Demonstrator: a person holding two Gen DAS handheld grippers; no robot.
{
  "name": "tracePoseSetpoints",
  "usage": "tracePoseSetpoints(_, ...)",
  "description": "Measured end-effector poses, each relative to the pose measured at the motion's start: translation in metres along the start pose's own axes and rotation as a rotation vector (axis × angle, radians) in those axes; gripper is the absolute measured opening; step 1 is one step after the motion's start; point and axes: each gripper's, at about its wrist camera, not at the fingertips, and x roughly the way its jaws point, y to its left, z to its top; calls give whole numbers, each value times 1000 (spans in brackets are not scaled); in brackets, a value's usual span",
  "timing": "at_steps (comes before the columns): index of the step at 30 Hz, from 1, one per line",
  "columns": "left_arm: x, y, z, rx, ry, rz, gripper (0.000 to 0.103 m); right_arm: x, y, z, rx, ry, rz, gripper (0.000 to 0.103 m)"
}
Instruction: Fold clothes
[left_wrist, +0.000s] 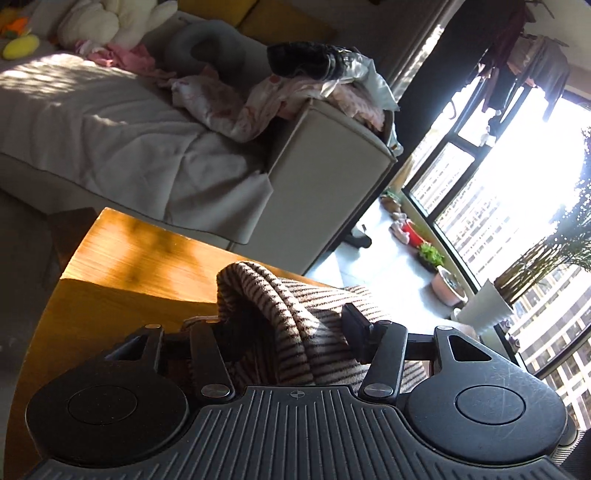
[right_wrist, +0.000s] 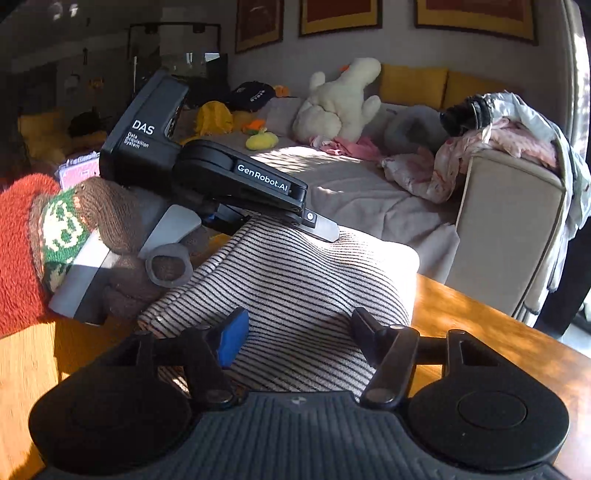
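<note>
The striped garment (right_wrist: 295, 280) lay bunched on the wooden counter (right_wrist: 498, 332), already doubled over into several thick layers, so the step in hand looked like a mid-fold carry: both tools were at the cloth, bringing one part across another. In the right wrist view it filled the middle of the picture, with the sofa (right_wrist: 509, 221) behind it at 2 o'clock.

The left gripper (left_wrist: 284, 332) had a rolled, rope-like edge of the garment running between its jaws. The jaws stood about half spread, and whether the pads truly pressed on the fabric could not be told, since the cloth hid the left one. From the right wrist view the same tool came in from 10 o'clock, tilted downward, its metal tip resting on top of the stripes, held by a hand in a brown knitted glove (right_wrist: 122, 206) with an orange sleeve (right_wrist: 18, 240) behind it.

The right gripper (right_wrist: 295, 332) sat low over the near edge of the garment, pointing downward too. Its blue pad (right_wrist: 232, 332) lay against the fabric on the left, while the black finger on the right appeared to stand just clear; the jaws were partly spread, and a firm pinch was not evident.

The next move likely called for a secure hold on both sides, then laying the layers flat and squaring the edges.
</note>
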Motion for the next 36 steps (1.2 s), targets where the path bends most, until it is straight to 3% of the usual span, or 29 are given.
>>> tracePoseSetpoints(2,-9,1,-3,-1,3,9,57,0,-3,0,-4,1,4,66)
tracePoseSetpoints(5,-25,2,-10,-18,-7,25,57,-2,-12,-2,23,1,-16,81)
tracePoseSetpoints(10,-62,1,-22,-65,-44,43,56,-8,-53,-11,315,-2,-4,82)
tracePoseSetpoints(15,-77,-1,-36,-107,-5,69,61,6,-71,-23,461,50,71,86)
tracePoseSetpoints(17,-71,0,-44,-113,36,46,64,10,-74,-28,514,51,95,86)
tracePoseSetpoints(20,-56,0,-54,-107,83,20,66,11,-69,-29,521,34,79,81)
tracePoseSetpoints(23,-38,-5,-47,-27,43,32,67,17,-62,-19,478,29,16,77)
tracePoseSetpoints(26,-28,-4,-40,-35,47,32,68,20,-56,-14,410,17,-41,78)
tracePoseSetpoints(29,-36,-12,-48,-17,29,53,67,16,-52,-17,371,6,-86,87)
tracePoseSetpoints(33,-54,-15,-69,-54,2,76,69,-3,-52,-27,417,-7,-109,95)
tracePoseSetpoints(36,-73,-24,-89,-69,-34,114,77,-25,-48,-35,424,-27,-130,103)
